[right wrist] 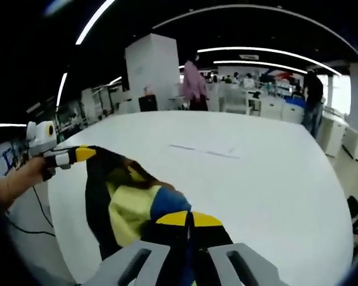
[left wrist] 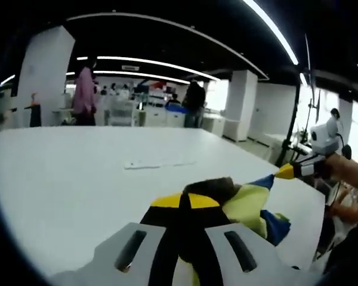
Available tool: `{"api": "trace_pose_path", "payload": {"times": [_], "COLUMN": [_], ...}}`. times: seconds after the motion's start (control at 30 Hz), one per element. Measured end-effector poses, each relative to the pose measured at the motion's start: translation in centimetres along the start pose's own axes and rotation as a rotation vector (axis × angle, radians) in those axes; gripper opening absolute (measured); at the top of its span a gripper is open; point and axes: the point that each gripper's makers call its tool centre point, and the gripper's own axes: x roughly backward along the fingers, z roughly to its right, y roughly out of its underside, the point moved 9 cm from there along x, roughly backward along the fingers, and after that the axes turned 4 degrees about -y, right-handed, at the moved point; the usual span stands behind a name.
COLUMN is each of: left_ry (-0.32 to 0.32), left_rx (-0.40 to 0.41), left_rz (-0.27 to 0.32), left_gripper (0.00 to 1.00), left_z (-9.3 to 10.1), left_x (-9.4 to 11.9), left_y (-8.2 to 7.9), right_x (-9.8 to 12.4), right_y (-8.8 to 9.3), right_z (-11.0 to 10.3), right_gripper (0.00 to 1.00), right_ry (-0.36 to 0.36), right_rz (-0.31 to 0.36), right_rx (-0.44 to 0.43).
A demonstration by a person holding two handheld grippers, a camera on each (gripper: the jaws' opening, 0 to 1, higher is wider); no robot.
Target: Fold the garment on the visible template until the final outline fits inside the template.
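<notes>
- Soft, matt cloth garment (left wrist: pixel 250 205) in black, yellow and blue panels; limp, wrinkled, bunched in folds (right wrist: pixel 128 202).
- Broad white table (left wrist: pixel 77 185): smooth, even surface, faint sheen under ceiling lights (right wrist: pixel 268 179).
- Left gripper (left wrist: pixel 185 202): pale grey matt hard plastic body, yellow tips.
- Right gripper (right wrist: pixel 190 219): same grey plastic, yellow tips, smooth finish.

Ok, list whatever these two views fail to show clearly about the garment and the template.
- Garment: its type and full outline, bunched between both grippers, lower part behind the right gripper.
- Template marks on the table: too faint and small.
- Left gripper view: the garment's underside, hidden behind the left gripper.
</notes>
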Motion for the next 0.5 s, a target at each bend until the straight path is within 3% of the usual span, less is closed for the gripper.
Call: {"api": "trace_pose_path", "payload": {"times": [0.27, 0.5], "left_ry": [-0.041, -0.055], "left_rx": [0.077, 0.191], "left_rz": [0.046, 0.046], "left_gripper": [0.0, 0.0], "left_z": [-1.5, -3.2], "left_x": [-2.1, -5.3], "left_y": [-1.3, -0.8], "right_x": [-1.2, -4.2], "right_y": [-2.4, -2.9], "right_z": [2.4, 5.0], "right_gripper": [0.0, 0.0], "right_ry": [0.077, 0.167], "right_rz": [0.063, 0.075], "right_rx": [0.018, -0.007]}}
